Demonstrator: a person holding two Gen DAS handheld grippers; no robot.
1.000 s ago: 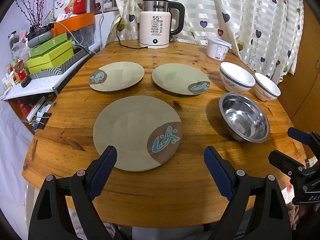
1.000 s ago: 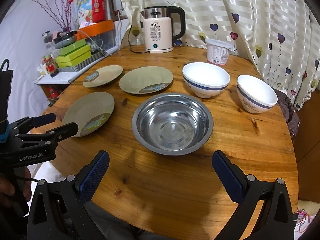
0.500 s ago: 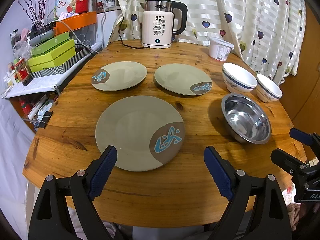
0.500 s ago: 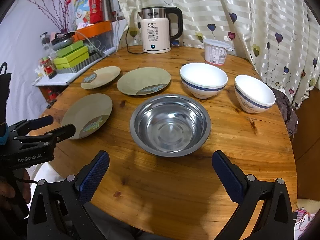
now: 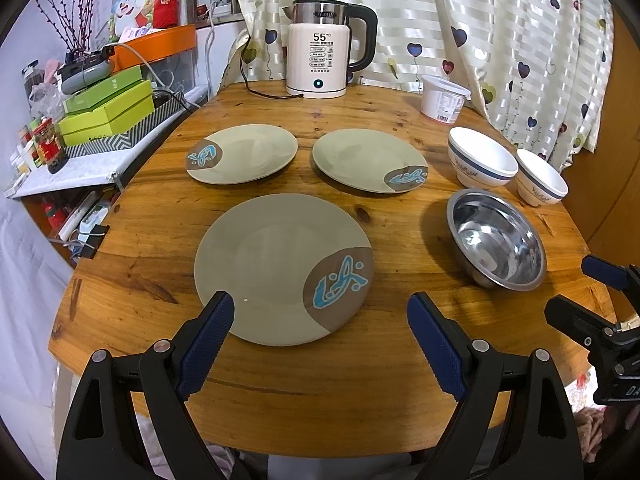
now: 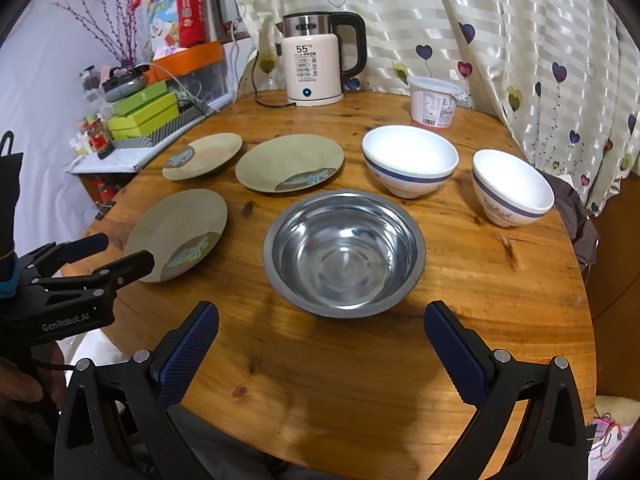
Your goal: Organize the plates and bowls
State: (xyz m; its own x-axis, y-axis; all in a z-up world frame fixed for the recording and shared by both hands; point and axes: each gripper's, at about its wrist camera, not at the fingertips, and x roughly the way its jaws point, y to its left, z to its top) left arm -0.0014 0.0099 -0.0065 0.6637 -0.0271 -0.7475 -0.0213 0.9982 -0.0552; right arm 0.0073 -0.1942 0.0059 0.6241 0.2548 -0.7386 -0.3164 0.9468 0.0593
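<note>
Three olive plates with blue fish marks lie on the round wooden table [image 5: 168,216]: a near one [image 5: 276,264], a far left one [image 5: 244,154] and a far right one [image 5: 364,158]. A steel bowl [image 6: 344,252] sits near the front, with two white blue-banded bowls [image 6: 410,164] [image 6: 512,186] behind it. My left gripper [image 5: 320,320] is open and empty, just in front of the near plate. My right gripper [image 6: 320,328] is open and empty, just in front of the steel bowl.
A white electric kettle [image 5: 326,56] and a white lidded tub [image 5: 442,100] stand at the back of the table. A side shelf with green boxes [image 5: 108,108] is to the left. A heart-patterned curtain [image 6: 520,40] hangs behind and to the right.
Both grippers have drawn back and shifted slightly, so the dishes sit a little farther off in view. Nothing on the table has moved.
</note>
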